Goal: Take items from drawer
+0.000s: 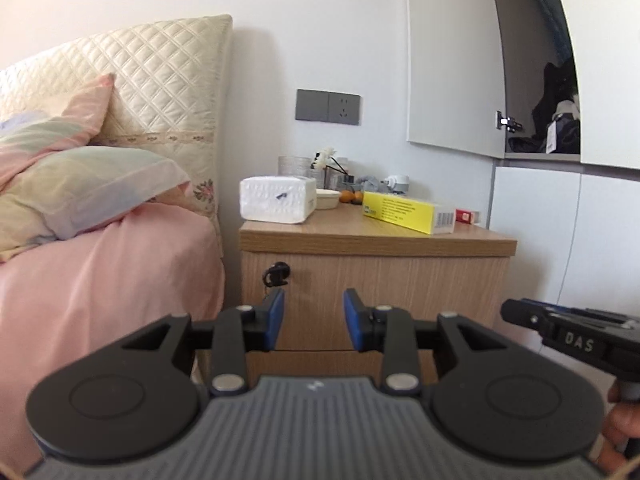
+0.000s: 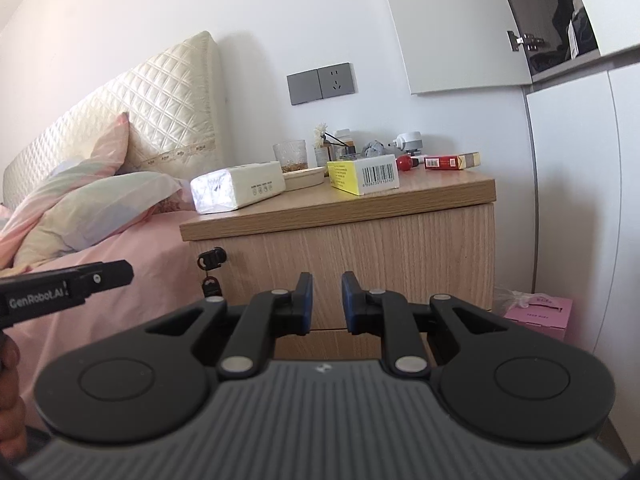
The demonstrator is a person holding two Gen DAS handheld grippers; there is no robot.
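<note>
**Both tongs empty before a shut drawer**

The drawer (image 2: 380, 264) in the bedside table (image 1: 376, 240) sits closed, its front flush under the top, a key (image 2: 212, 259) in the lock at its upper left corner. The left tongs (image 1: 314, 318) and right tongs (image 2: 327, 304) both face that front with blue pads parted and nothing between them; the right pair stands narrower.

This fits two stages alike: a drawer yet to be opened, or one closed again after emptying. A yellow box (image 1: 404, 212), a tissue pack (image 1: 276, 200) and a red pack (image 2: 452, 161) lie on top, but whether any came from the drawer cannot be told.

If it is to be opened, I see no handle; the grip is likely the lower edge or the seam below, so a pad should hook there squarely and pull straight out, keeping clear of the key.

Hidden: the drawer's contents, the seam behind the tongs, whether the lock is turned, and the small clutter at the back of the top.
</note>
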